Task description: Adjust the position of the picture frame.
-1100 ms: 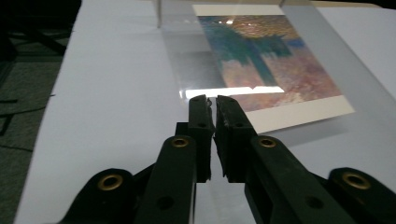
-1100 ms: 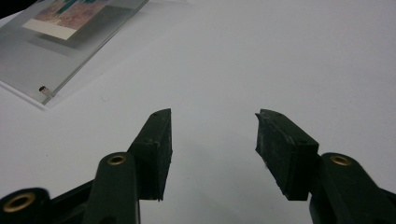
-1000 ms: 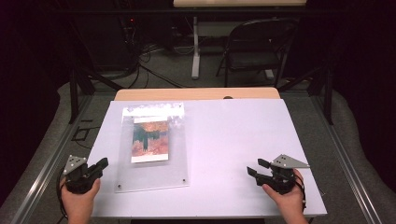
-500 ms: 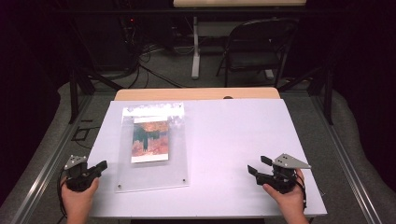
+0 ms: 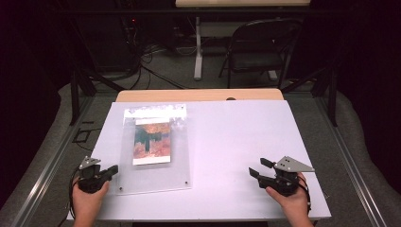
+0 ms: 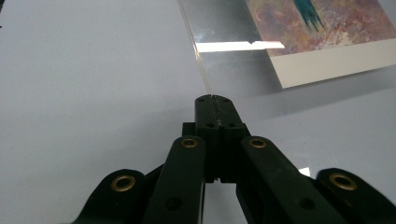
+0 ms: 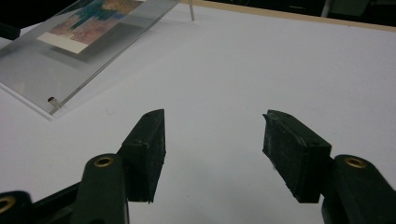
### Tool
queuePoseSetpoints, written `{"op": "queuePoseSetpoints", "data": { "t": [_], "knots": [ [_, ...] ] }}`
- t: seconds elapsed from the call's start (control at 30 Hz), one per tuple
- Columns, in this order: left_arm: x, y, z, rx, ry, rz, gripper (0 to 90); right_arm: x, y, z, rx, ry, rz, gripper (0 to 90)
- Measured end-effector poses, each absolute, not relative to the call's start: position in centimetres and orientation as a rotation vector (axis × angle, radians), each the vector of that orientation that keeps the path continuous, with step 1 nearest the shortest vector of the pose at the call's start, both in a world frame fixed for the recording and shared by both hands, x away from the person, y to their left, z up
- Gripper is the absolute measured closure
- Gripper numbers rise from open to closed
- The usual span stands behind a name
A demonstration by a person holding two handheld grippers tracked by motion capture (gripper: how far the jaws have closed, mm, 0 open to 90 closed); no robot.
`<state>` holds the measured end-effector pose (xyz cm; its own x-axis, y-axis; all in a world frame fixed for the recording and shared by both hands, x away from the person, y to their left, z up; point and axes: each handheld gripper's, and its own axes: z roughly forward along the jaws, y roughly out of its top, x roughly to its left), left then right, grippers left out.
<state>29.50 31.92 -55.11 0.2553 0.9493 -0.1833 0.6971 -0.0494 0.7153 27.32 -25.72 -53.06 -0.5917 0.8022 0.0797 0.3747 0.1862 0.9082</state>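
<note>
A clear acrylic picture frame (image 5: 156, 177) lies flat on the left half of the white table (image 5: 236, 137), with an orange and teal picture (image 5: 152, 143) inside it. My left gripper (image 5: 115, 169) is shut, and its tip meets the frame's left edge near the front corner. In the left gripper view the closed jaws (image 6: 212, 99) end right at the thin acrylic edge (image 6: 201, 60); the picture (image 6: 327, 23) lies beyond. My right gripper (image 5: 257, 167) rests open at the front right, nothing between its jaws (image 7: 217, 135), well apart from the frame (image 7: 42, 74).
Small metal standoffs sit at the frame's corners (image 7: 52, 100). A strip of tan tabletop (image 5: 198, 95) shows behind the white sheet. A folding chair (image 5: 257, 47) and cables on the floor lie beyond the table. Bare white surface spreads between the frame and the right gripper.
My left gripper has edged right, up to the frame's left edge. The right gripper has barely moved and stays open.
</note>
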Motion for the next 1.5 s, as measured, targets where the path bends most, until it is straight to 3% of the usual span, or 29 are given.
{"op": "queuePoseSetpoints", "data": {
  "t": [0.23,0.47,0.77,1.5],
  "knots": [
    [29.9,32.1,-55.3,1.794,1.524,0.423,90.0,27.3,-25.8,-53.0,1.135,2.041,1.387,31.9],
    [30.7,32.3,-55.4,1.755,1.537,0.410,90.0,27.2,-25.3,-52.9,1.106,2.060,1.386,16.9],
    [32.9,32.3,-55.3,1.770,1.548,0.419,90.0,27.4,-25.1,-53.1,1.129,2.055,1.354,8.4],
    [35.5,32.7,-55.2,1.764,1.567,0.367,90.0,27.6,-25.5,-53.4,1.192,2.058,1.388,8.1]
  ]
}}
